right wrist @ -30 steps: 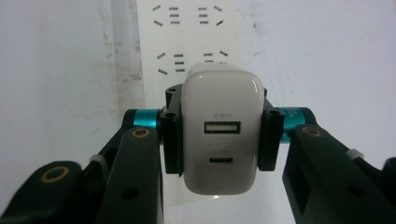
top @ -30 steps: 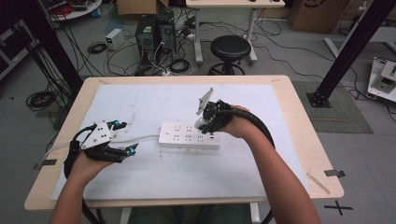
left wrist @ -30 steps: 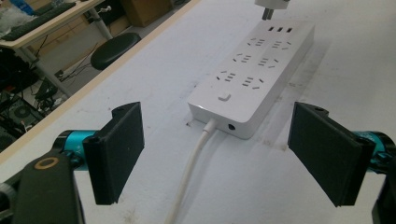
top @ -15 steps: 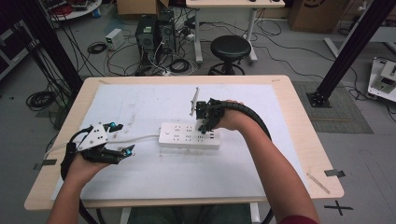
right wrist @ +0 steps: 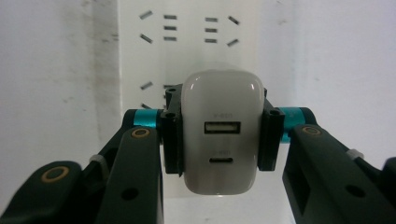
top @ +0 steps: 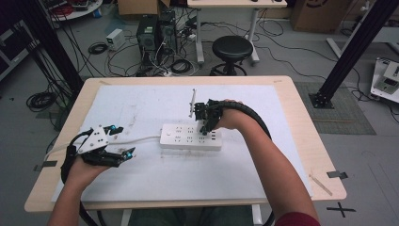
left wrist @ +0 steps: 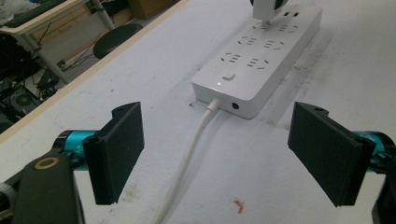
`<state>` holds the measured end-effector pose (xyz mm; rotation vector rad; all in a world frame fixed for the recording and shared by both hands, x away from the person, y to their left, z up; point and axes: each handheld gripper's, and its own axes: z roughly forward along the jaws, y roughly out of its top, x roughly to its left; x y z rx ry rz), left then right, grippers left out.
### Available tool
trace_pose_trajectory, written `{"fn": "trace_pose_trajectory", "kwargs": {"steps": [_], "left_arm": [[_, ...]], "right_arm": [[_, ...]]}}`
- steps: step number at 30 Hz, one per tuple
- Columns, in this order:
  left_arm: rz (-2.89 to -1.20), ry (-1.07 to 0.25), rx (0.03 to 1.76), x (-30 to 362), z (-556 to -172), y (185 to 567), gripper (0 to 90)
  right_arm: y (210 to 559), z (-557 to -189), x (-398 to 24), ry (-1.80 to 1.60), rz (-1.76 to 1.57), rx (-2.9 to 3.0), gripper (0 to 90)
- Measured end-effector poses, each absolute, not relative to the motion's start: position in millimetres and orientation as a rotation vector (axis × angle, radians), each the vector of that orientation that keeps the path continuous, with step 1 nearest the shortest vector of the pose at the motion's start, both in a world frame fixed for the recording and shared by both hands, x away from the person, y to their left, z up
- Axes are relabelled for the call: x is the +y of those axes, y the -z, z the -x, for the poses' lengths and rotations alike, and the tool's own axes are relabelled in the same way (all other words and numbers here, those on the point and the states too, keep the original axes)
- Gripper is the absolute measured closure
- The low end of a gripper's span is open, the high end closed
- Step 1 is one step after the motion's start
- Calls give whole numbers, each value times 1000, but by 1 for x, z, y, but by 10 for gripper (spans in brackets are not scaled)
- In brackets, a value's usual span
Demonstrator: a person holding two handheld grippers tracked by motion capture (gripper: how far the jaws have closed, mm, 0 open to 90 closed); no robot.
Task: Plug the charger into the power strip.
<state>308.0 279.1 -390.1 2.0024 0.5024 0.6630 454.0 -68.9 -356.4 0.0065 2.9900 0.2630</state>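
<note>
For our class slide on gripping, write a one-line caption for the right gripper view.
Right gripper clamps a white plastic USB charger above a white power strip.

Even, soft overhead light; the white table (top: 141, 108) glares palely beyond the fingers, all views slightly soft, shadows faint

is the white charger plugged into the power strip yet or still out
Partly in at most. In the left gripper view the charger sits over the power strip with prong metal visible. How deep, cannot tell.

Right gripper (top: 205, 126) over power strip (top: 190, 137); left gripper (top: 123, 142) near its cord (top: 136, 140).
</note>
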Motion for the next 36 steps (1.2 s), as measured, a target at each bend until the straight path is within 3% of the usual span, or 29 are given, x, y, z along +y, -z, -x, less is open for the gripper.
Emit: {"fn": "trace_pose_trajectory", "kwargs": {"steps": [36], "left_arm": [[-2011, -644, 500, 269, -309, 397, 185]], "right_arm": [[371, -465, -54, -174, -31, 3057, 629]]}}
